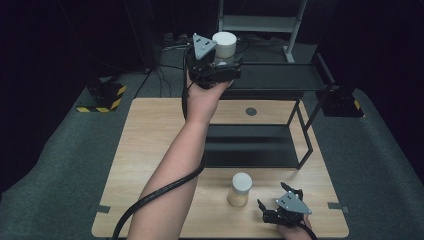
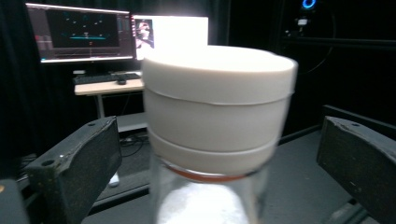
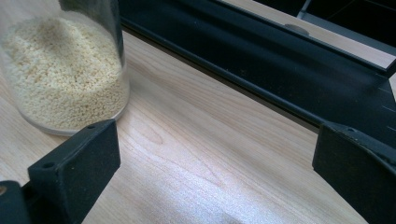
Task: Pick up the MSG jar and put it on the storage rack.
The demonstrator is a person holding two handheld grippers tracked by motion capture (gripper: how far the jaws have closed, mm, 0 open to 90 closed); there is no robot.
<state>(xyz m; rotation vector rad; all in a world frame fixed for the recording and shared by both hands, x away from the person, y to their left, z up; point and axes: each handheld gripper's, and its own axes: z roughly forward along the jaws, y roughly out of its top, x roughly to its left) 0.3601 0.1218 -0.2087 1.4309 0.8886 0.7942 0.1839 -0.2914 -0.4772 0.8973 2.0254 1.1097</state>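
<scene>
Recording lab: dark curtained walls, wooden table [image 1: 150,150] on grey carpet, hazard-striped stand base [image 1: 102,97], lit monitors [image 2: 79,32] on a desk [image 2: 109,86] behind

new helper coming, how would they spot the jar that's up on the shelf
Find the black two-level shelf at the table's far edge. At the top level's left end, between the open left hand-held gripper, stands a clear white-lidded jar. The other jar stands on the table.
</scene>
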